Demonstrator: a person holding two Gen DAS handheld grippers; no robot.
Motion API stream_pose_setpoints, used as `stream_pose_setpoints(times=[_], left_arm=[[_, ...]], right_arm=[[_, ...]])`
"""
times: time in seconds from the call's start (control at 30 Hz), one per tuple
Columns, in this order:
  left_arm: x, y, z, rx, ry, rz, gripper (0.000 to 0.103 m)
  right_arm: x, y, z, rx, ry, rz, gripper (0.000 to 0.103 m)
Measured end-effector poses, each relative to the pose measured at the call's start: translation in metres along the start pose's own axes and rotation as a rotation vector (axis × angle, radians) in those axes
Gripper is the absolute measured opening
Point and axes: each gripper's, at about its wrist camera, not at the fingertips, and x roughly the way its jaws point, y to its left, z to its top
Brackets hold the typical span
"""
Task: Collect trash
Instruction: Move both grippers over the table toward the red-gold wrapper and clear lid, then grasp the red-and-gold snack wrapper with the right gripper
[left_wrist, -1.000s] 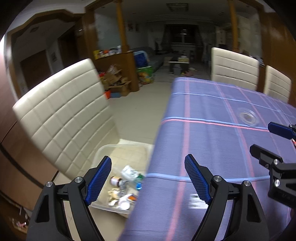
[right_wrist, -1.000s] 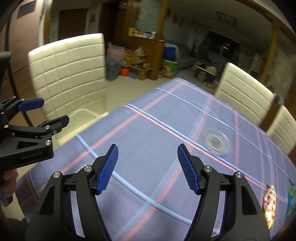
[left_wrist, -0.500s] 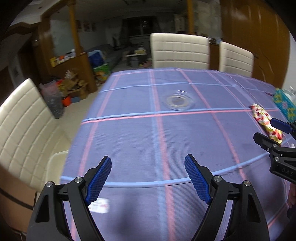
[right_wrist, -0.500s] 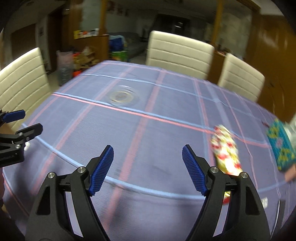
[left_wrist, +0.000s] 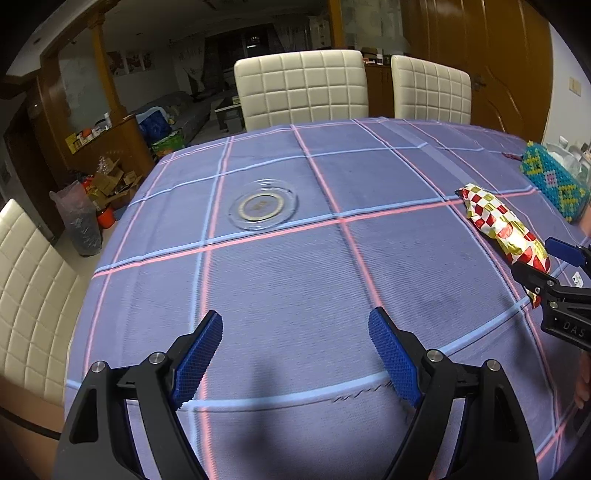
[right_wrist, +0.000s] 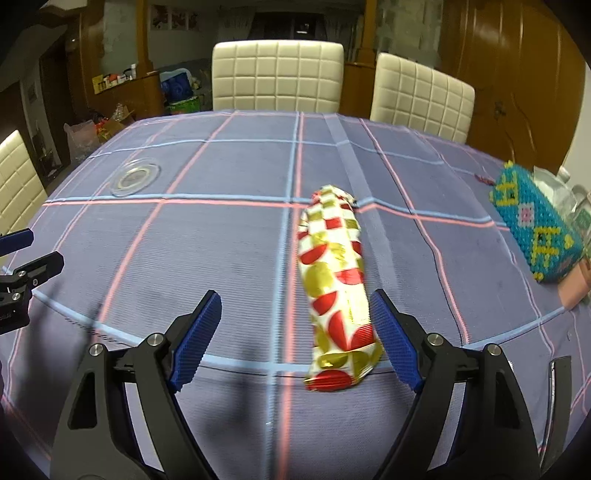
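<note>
Wrapper: we see a long crinkled snack wrapper (right_wrist: 338, 284) in red, gold and white lying flat on the tablecloth (right_wrist: 229, 236), its length running away from our right gripper; in the left wrist view it lies at the far right (left_wrist: 502, 225).
Right gripper: our right gripper (right_wrist: 295, 332) hovers over the near end of the wrapper, its jaws opening; the wrapper sits between the blue pads, close to the right-hand pad, and we cannot tell whether that pad touches it.
Left gripper: our left gripper (left_wrist: 295, 350) hangs over bare cloth with its fingers wide apart and nothing between them.
Glass dish: a clear round dish (left_wrist: 263, 208) rests on the cloth beyond the left gripper, well apart from the wrapper.
Beaded box: a teal beaded box (right_wrist: 532, 225) with yellow and pink patterns stands at the right edge of the table, apart from the wrapper.
Chairs: two cream quilted chairs (right_wrist: 277, 77) stand at the far side of the table, and another one (left_wrist: 33, 295) on the left.
</note>
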Motion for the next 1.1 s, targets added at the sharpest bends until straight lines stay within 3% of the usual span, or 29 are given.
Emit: stream_pose_setpoints(times=[0.13, 0.23, 0.27, 0.3, 0.4, 0.73, 0.97, 1.1], left_arm=[[0.01, -0.008, 0.006, 0.01, 0.012, 0.009, 0.079], [0.018, -0.009, 0.012, 0.009, 0.019, 0.019, 0.079], [0.02, -0.009, 0.013, 0.008, 0.022, 0.023, 0.079], [0.023, -0.008, 0.014, 0.005, 0.026, 0.026, 0.079], [0.034, -0.002, 0.02, -0.006, 0.04, 0.035, 0.079], [0.076, 0.029, 0.05, -0.044, 0.07, 0.049, 0.079], [0.115, 0.042, 0.075, -0.073, 0.095, -0.023, 0.079], [0.138, 0.044, 0.086, -0.067, 0.107, -0.008, 0.084]], right_arm=[[0.011, -0.012, 0.0, 0.015, 0.018, 0.012, 0.079], [0.022, -0.016, 0.005, 0.019, 0.036, 0.027, 0.068], [0.027, -0.016, 0.008, 0.018, 0.042, 0.033, 0.053], [0.03, -0.015, 0.01, 0.015, 0.049, 0.041, 0.031], [0.04, -0.007, 0.02, -0.005, 0.043, 0.074, 0.022], [0.065, 0.045, 0.068, -0.088, 0.0, 0.15, 0.021], [0.088, 0.068, 0.098, -0.126, 0.0, 0.166, 0.021], [0.102, 0.075, 0.11, -0.133, 0.008, 0.173, 0.021]])
